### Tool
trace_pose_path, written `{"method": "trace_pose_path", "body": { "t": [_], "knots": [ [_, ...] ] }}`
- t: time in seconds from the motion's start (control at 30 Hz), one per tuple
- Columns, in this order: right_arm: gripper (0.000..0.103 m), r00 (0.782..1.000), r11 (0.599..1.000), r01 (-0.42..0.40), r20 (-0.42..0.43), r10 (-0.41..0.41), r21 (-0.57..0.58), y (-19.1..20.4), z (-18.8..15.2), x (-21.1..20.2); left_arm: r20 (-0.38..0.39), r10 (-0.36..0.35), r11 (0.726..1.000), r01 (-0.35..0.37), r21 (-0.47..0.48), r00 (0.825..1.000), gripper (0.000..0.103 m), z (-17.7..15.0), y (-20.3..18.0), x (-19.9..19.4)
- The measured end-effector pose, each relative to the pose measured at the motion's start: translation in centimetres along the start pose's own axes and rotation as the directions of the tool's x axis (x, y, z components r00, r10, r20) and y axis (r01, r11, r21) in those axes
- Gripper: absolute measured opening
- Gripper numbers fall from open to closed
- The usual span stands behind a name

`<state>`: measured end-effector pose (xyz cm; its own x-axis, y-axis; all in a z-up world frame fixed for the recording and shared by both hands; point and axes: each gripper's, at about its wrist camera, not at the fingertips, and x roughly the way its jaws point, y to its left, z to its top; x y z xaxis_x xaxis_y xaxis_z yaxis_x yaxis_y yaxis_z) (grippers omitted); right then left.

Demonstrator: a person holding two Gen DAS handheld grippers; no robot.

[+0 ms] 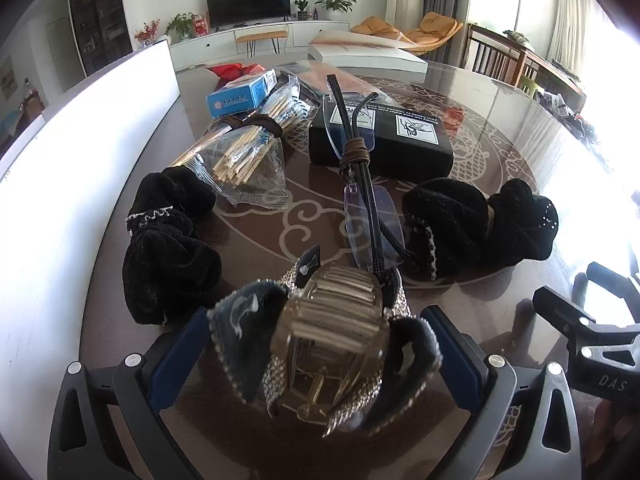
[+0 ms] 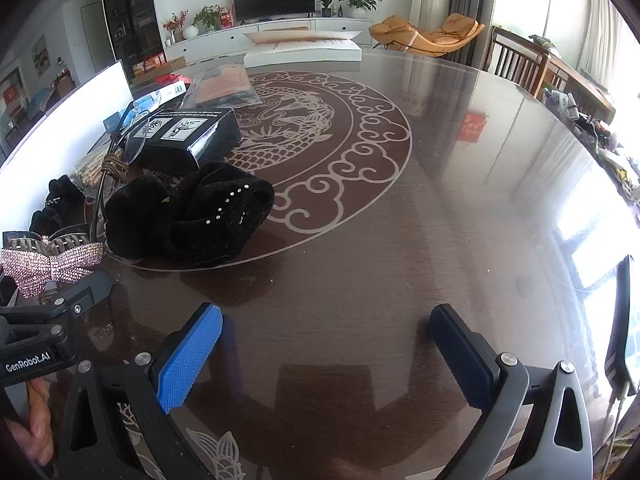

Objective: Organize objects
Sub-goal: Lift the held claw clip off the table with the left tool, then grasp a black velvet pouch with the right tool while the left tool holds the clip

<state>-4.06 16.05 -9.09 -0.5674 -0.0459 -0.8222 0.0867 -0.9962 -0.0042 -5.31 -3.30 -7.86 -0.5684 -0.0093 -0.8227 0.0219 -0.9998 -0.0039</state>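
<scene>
A translucent hair clip [image 1: 332, 320] with a black, rhinestone-edged bow fills the space between my left gripper's [image 1: 316, 336] blue pads, which press on the bow's two ends. The same clip [image 2: 52, 260] shows at the left edge of the right wrist view. Just beyond it lie rimless glasses [image 1: 360, 192] bound with a brown cord, leaning on a black glasses case [image 1: 400, 140]. Black fabric bundles sit to the left [image 1: 168, 240] and to the right [image 1: 480, 224]. My right gripper [image 2: 326, 320] hangs open over bare tabletop, right of the bundle [image 2: 192, 220].
A bag of wooden sticks [image 1: 240, 156] and a blue box [image 1: 240, 94] lie behind the left bundle. A white box [image 1: 368, 54] stands at the far edge of the round patterned table [image 2: 440, 200]. A white panel [image 1: 80, 140] borders the left side. Chairs stand at the far right.
</scene>
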Motion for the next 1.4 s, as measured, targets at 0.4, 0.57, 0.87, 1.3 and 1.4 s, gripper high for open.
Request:
{"method": "trace_pose_path", "body": {
  "t": [0.4, 0.57, 0.87, 1.3, 1.4],
  "knots": [
    [0.103, 1.0, 0.999, 0.023, 0.01, -0.024, 0.032, 0.1, 0.0, 0.0, -0.016, -0.048, 0.995, 0.049, 0.09, 0.999, 0.103, -2.7, 1.4, -3.7],
    [0.103, 1.0, 0.999, 0.024, 0.015, -0.024, 0.033, 0.1, -0.1, 0.0, 0.013, -0.032, 0.998, 0.031, 0.062, 0.999, 0.103, 0.9, -0.1, -2.3],
    [0.103, 1.0, 0.999, 0.023, 0.018, -0.024, 0.032, -0.1, -0.2, -0.1, 0.046, -0.12, 0.993, 0.12, 0.003, 0.992, 0.054, -2.3, 1.3, -4.8],
    [0.103, 0.999, 0.998, -0.032, -0.004, 0.032, 0.056, -0.8, -0.1, -0.6, 0.02, -0.019, 0.998, 0.018, 0.057, 1.0, 0.055, -5.4, 3.5, -5.1],
    [0.103, 0.966, 0.95, -0.259, 0.06, 0.253, 0.172, -3.0, 1.1, -2.6, 0.039, -0.021, 0.998, 0.018, 0.063, 0.999, 0.054, -5.7, 3.4, -5.4]
  ]
}}
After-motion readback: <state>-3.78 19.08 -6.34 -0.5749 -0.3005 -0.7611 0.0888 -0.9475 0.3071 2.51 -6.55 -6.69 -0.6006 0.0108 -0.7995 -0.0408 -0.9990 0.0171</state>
